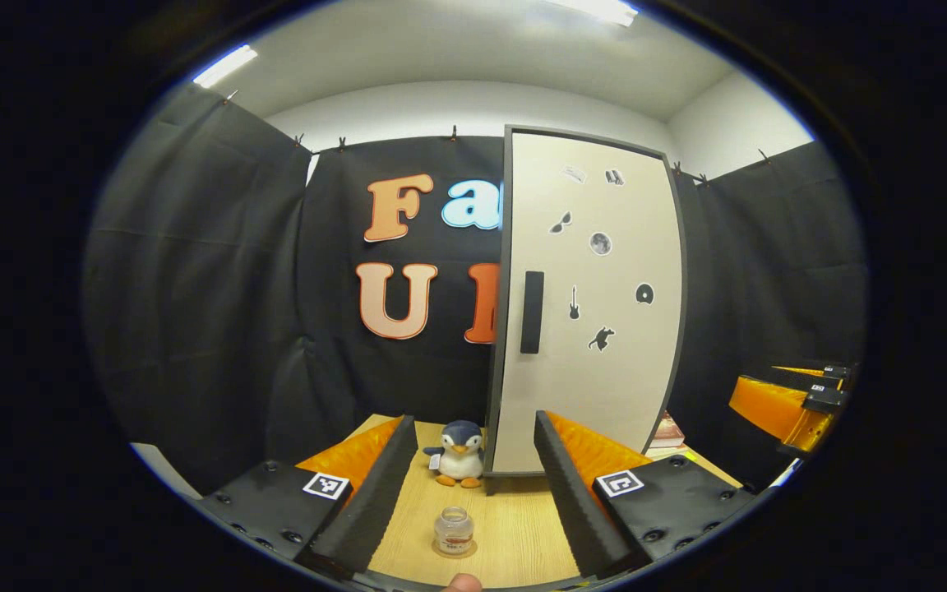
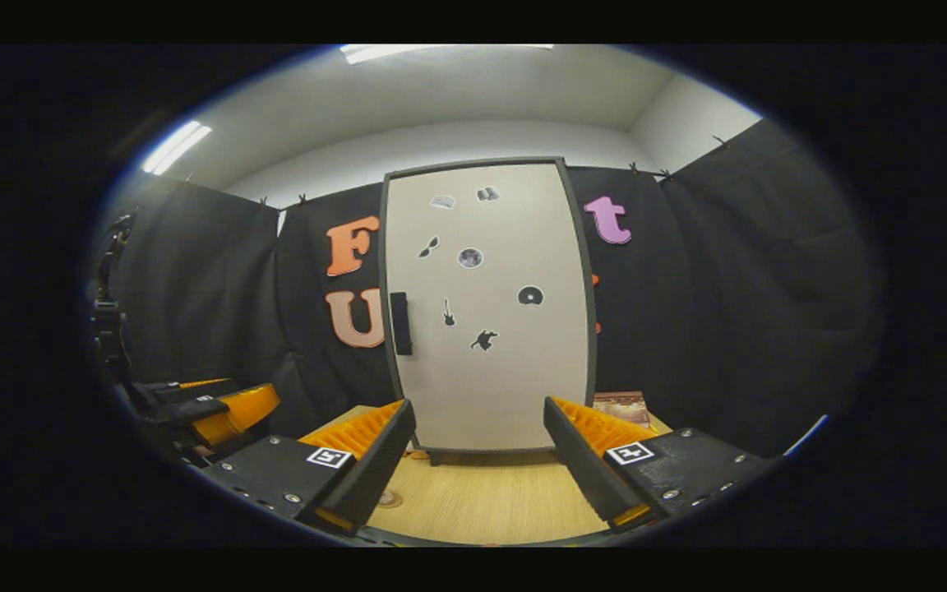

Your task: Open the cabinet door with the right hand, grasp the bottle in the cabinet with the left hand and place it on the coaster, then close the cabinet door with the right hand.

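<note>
We held the left gripper (image 1: 473, 419) and right gripper (image 2: 480, 408) open. The glass bottle (image 1: 453, 530) sat on what looked like the coaster (image 1: 438, 552), with the cabinet door (image 2: 486, 304) shut. We judged it best to draw both grippers straight back without nudging the bottle.

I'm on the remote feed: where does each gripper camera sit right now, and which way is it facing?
Left gripper view: rides the left gripper, looks over the wooden table at the bottle, penguin toy and cabinet door; own open fingers, a fingertip.
Right gripper view: rides the right gripper, faces the closed cabinet door squarely; own open fingers.
Shared: door, its handle, table; each shows the other gripper at its edge.
</note>
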Demonstrator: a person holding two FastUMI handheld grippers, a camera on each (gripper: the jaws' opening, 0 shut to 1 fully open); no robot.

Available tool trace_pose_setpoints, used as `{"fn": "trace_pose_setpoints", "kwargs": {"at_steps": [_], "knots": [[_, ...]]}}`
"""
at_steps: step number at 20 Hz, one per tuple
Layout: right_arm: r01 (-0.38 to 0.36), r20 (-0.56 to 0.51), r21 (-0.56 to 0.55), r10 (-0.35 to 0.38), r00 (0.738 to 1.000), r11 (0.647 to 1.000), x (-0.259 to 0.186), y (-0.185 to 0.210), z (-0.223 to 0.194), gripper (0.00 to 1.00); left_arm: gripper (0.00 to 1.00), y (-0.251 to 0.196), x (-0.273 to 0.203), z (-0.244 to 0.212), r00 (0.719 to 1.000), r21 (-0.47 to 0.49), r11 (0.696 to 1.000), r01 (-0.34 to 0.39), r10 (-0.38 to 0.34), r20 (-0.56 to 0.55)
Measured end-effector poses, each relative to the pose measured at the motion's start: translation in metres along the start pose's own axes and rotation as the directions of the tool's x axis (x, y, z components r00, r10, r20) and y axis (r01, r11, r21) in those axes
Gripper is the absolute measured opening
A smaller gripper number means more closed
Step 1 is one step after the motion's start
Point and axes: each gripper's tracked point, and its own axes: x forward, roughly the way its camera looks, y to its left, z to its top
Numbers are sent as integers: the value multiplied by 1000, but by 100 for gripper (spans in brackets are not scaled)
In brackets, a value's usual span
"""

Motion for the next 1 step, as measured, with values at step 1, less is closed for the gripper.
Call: {"fn": "trace_pose_setpoints", "kwargs": {"at_steps": [1], "knots": [[-3,0,-4,3,1000,1000,0,2,0,97,93,-2,-1,1,1000,-4,1000,4,-4,7]]}}
